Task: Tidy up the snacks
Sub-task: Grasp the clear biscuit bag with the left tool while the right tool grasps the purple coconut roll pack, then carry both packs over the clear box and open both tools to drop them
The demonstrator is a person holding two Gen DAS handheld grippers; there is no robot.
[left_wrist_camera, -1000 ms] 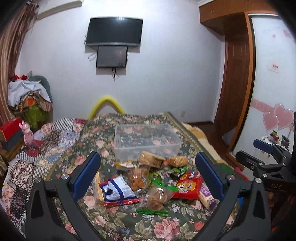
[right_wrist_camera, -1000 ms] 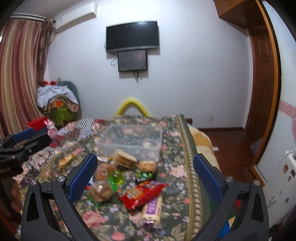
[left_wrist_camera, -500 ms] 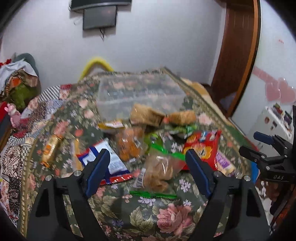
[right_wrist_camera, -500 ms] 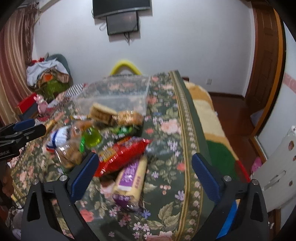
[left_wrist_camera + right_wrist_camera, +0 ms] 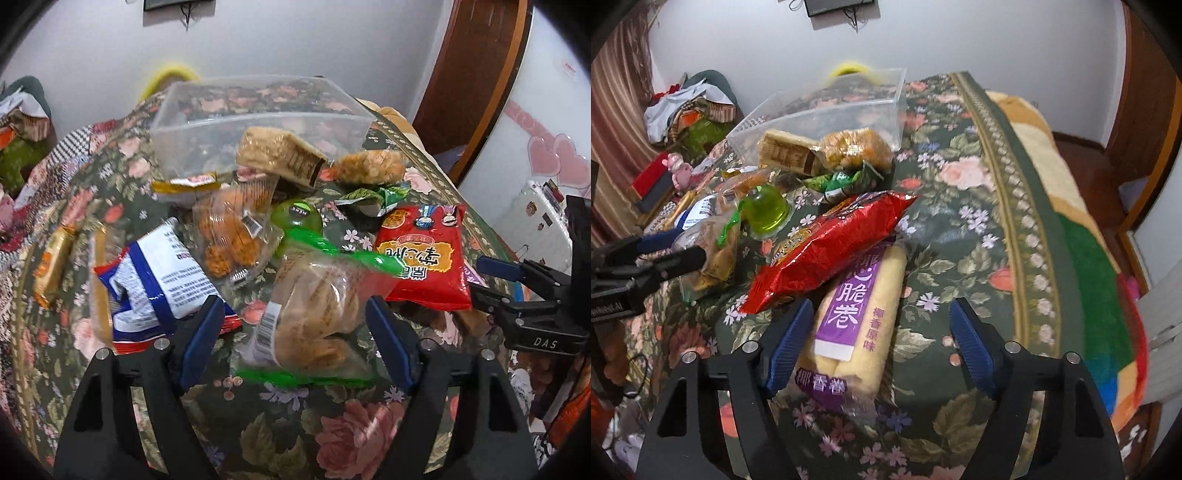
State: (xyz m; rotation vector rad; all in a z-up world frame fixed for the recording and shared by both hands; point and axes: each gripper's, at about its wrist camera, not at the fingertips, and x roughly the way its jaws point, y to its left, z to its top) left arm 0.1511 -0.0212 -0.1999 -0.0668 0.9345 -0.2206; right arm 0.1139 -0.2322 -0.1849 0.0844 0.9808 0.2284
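Note:
Several snack packs lie on a flowered cloth in front of a clear plastic box (image 5: 258, 110). My left gripper (image 5: 295, 332) is open, its fingers on either side of a clear bag of brown pastries with green edges (image 5: 317, 317). My right gripper (image 5: 882, 339) is open over a purple and yellow roll pack (image 5: 857, 310), which lies partly under a red snack bag (image 5: 831, 247). The red bag also shows in the left wrist view (image 5: 424, 258). A green jelly cup (image 5: 295, 221) and a blue and white pack (image 5: 155, 273) lie nearby.
The clear box also shows in the right wrist view (image 5: 827, 107). More packs lean against its front: a brown biscuit block (image 5: 280, 155) and an orange snack bag (image 5: 229, 229). The bed edge with a striped blanket (image 5: 1082, 236) runs along the right. Clutter (image 5: 687, 107) sits far left.
Both grippers have dropped and moved forward close to the snacks. The left now straddles the pastry bag, the right hangs over the purple roll pack. Both stay open.

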